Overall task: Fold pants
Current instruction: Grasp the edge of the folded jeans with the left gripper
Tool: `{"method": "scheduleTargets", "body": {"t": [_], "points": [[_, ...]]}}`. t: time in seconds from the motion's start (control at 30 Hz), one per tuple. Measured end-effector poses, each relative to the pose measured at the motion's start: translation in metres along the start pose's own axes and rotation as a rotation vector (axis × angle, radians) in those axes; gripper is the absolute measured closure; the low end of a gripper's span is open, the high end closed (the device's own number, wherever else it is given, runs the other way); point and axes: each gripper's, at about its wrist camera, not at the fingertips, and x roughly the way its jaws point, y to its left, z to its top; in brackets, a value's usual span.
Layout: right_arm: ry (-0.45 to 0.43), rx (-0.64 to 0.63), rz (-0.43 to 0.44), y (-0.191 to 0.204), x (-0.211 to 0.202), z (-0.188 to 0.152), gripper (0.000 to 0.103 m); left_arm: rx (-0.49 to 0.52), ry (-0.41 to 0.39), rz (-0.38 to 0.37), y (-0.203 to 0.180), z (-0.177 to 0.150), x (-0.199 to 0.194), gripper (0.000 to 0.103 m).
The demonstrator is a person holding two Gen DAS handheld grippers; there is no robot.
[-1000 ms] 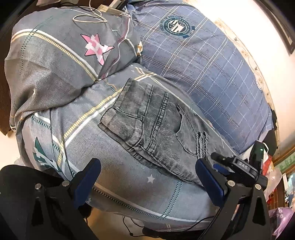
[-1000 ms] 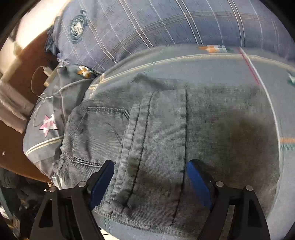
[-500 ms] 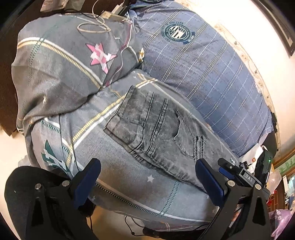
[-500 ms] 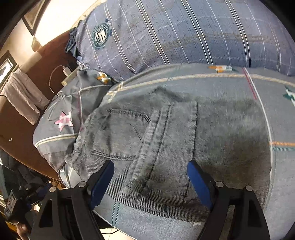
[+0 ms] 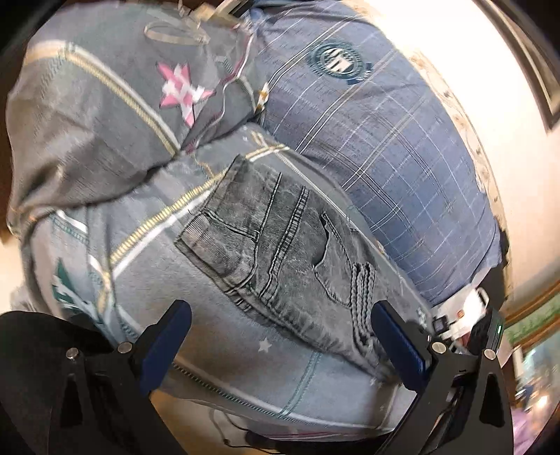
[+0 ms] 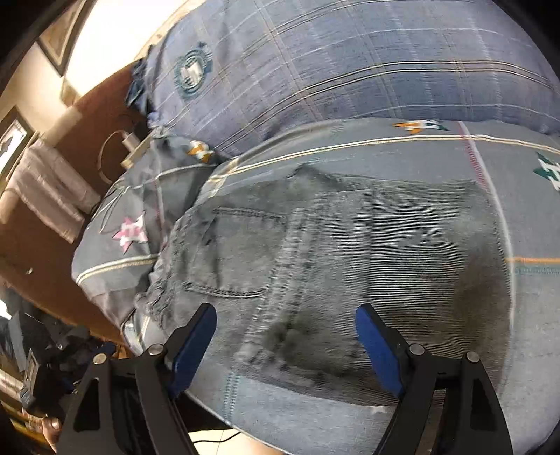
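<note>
Grey washed jeans (image 5: 280, 252) lie folded into a compact rectangle on a grey patterned bedspread (image 5: 140, 273). The back pocket and seams face up. In the right wrist view the jeans (image 6: 332, 266) fill the middle. My left gripper (image 5: 280, 346) is open and empty, held above the bedspread just short of the jeans' near edge. My right gripper (image 6: 285, 343) is open and empty, held above the jeans' near edge. Neither gripper touches the cloth.
A blue plaid pillow (image 5: 385, 140) with a round badge lies beyond the jeans. A grey pillow (image 5: 105, 105) with a pink star lies to the left, a white cable (image 5: 175, 31) on it. A brown headboard (image 6: 70, 157) and clutter on the floor (image 6: 42, 350) flank the bed.
Both grippers have pulled back and up from the jeans, which look smaller and farther away. The jeans have not moved. Both grippers stay open.
</note>
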Motion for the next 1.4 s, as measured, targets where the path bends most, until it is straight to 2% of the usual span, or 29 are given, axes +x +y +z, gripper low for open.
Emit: {"method": "scheduleTargets", "body": {"t": [0.17, 0.3, 0.43, 0.67, 0.73, 0.8, 0.83, 0.9, 0.97, 1.1, 1.13, 1.23, 1.3, 1.33, 1.4], "points": [[-0.031, 0.046, 0.0, -0.021, -0.011, -0.005, 0.019, -0.196, 0.078, -0.109, 0.026, 0.02, 0.043, 0.0], [-0.026, 0.056, 0.01, -0.027, -0.011, -0.004, 0.019, -0.295, 0.09, -0.104, 0.044, 0.024, 0.058, 0.001], [-0.025, 0.037, 0.023, -0.022, -0.009, -0.002, 0.019, -0.339, 0.111, -0.107, 0.055, 0.021, 0.071, 0.001], [-0.02, -0.015, 0.038, 0.001, 0.0, 0.008, 0.019, -0.353, 0.072, -0.142, 0.054, 0.035, 0.082, 0.002], [-0.02, -0.031, 0.037, 0.008, 0.005, 0.013, 0.019, -0.355, 0.068, -0.121, 0.057, 0.035, 0.084, 0.019], [-0.013, -0.044, 0.033, 0.015, 0.01, 0.02, 0.019, -0.34, 0.071, -0.086, 0.06, 0.034, 0.084, 0.059], [-0.011, -0.055, 0.031, 0.02, 0.013, 0.022, 0.019, -0.338, 0.075, -0.07, 0.064, 0.034, 0.085, 0.066], [-0.001, -0.083, 0.031, 0.033, 0.018, 0.027, 0.019, -0.361, 0.073, -0.09, 0.074, 0.032, 0.086, 0.075], [0.015, -0.101, 0.046, 0.044, 0.025, 0.03, 0.019, -0.361, 0.075, -0.087, 0.077, 0.031, 0.086, 0.08], [0.112, -0.085, 0.203, 0.072, 0.056, 0.05, 0.019, -0.331, 0.066, -0.064, 0.073, 0.031, 0.085, 0.087], [0.164, -0.064, 0.231, 0.078, 0.071, 0.057, 0.019, -0.324, 0.064, -0.062, 0.072, 0.031, 0.085, 0.087], [0.282, 0.01, 0.25, 0.087, 0.115, 0.062, 0.019, -0.31, 0.06, -0.064, 0.071, 0.031, 0.085, 0.089], [0.424, 0.088, 0.195, 0.08, 0.155, 0.052, 0.019, -0.296, 0.062, -0.06, 0.071, 0.032, 0.086, 0.089], [0.427, 0.113, 0.183, 0.078, 0.159, 0.049, 0.018, -0.288, 0.064, -0.057, 0.07, 0.033, 0.086, 0.089], [0.414, 0.079, 0.189, 0.089, 0.147, 0.056, 0.018, -0.276, 0.064, -0.053, 0.07, 0.033, 0.086, 0.089]]}}
